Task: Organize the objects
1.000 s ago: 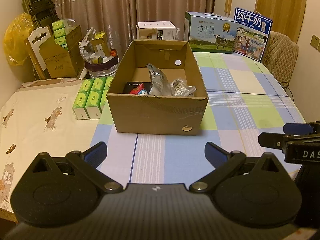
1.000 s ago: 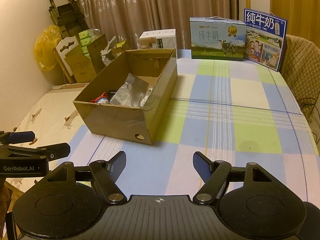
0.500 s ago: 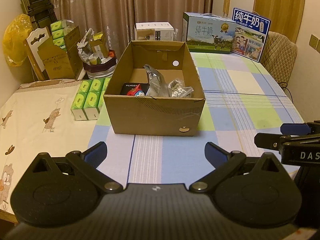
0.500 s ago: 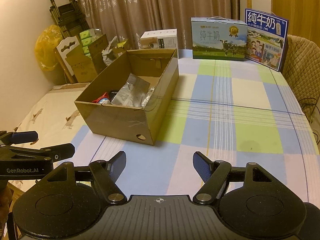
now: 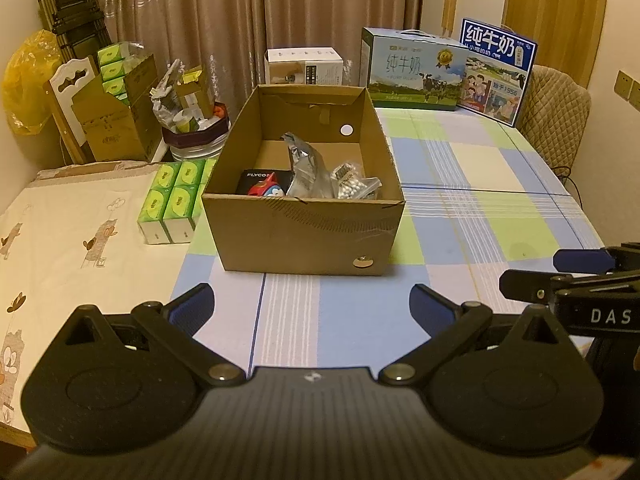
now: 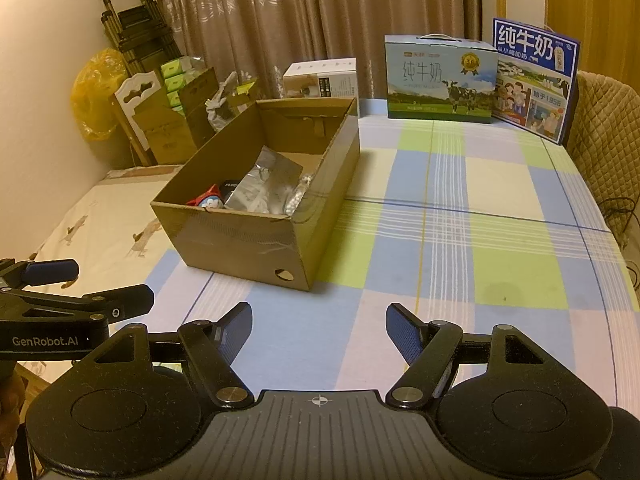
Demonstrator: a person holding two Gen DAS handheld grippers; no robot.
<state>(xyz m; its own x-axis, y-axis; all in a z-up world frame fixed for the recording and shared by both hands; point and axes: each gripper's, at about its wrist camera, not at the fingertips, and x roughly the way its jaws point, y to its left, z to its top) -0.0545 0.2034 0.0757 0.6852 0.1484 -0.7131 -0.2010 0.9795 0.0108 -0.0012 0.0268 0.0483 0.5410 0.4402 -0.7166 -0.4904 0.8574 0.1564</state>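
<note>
Desk (image 5: pixel 472 184) with a checked cloth carries one open carton (image 5: pixel 304 228), standing near the front edge, left of centre. Milk cases (image 6: pixel 440 76) stand upright along the far edge, well apart from it. Green tissue packs (image 5: pixel 172 200) lie just beside the carton's left wall, on the cream cloth.

Inside the carton, all toward the near end: silver foil bag (image 5: pixel 306 168) standing tilted, black FLYCO pack (image 5: pixel 256 180) to its left, red-and-blue toy (image 5: pixel 264 191) in front of that, clear bag of white beads (image 5: pixel 354 188) to the right. Far half of the floor is bare.

Left gripper (image 5: pixel 312 308) and right gripper (image 6: pixel 320 328) both hover low over the desk in front of the carton, jaws spread, nothing between them.

Judgement: the cloth around the carton holds no loose item, so this fits either items gathered in or items about to be lifted out; frames do not settle which.

Handling notes: foil bag is crinkly, so pinch a flat edge; bead bag is slack, so grip it near the top. Approach from above, since the near wall blocks a low entry.
</note>
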